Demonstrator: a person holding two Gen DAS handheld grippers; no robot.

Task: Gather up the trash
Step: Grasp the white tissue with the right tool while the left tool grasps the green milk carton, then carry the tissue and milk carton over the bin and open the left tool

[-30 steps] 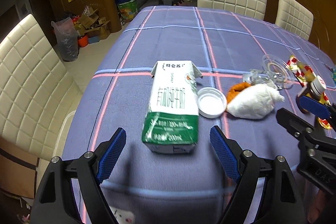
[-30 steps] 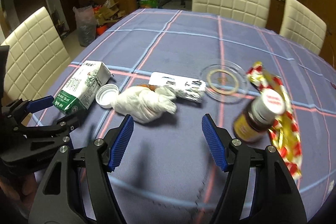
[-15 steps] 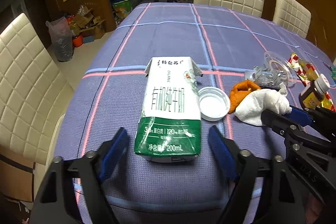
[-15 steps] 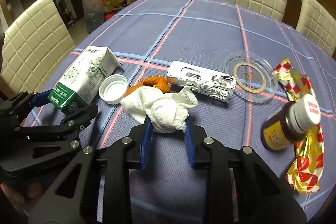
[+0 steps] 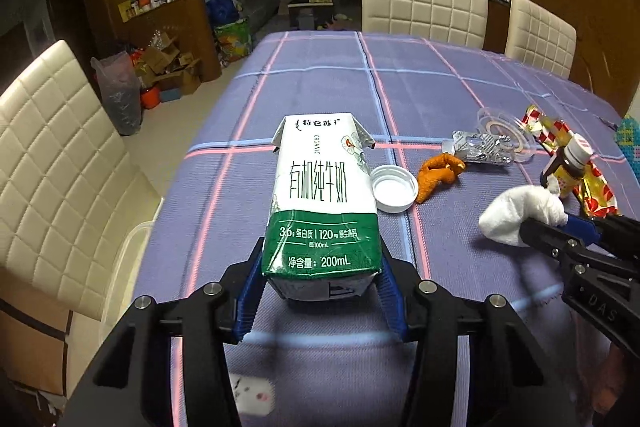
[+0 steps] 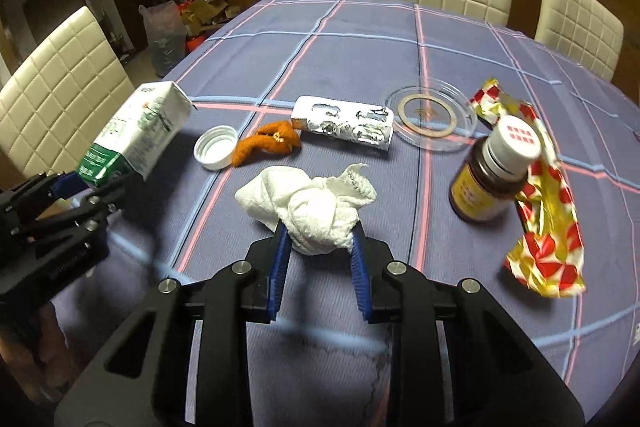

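L wrist: milk carton [image 5: 322,203] between closing left gripper [image 5: 320,297] pads

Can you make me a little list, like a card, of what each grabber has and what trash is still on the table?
left gripper: jaws closing on the milk carton, pads at its sides
right gripper: shut on the crumpled white tissue
still lying loose: white cap, orange peel, foil blister pack, clear plastic lid, brown bottle, red and gold wrapper
surface: table with a purple checked cloth
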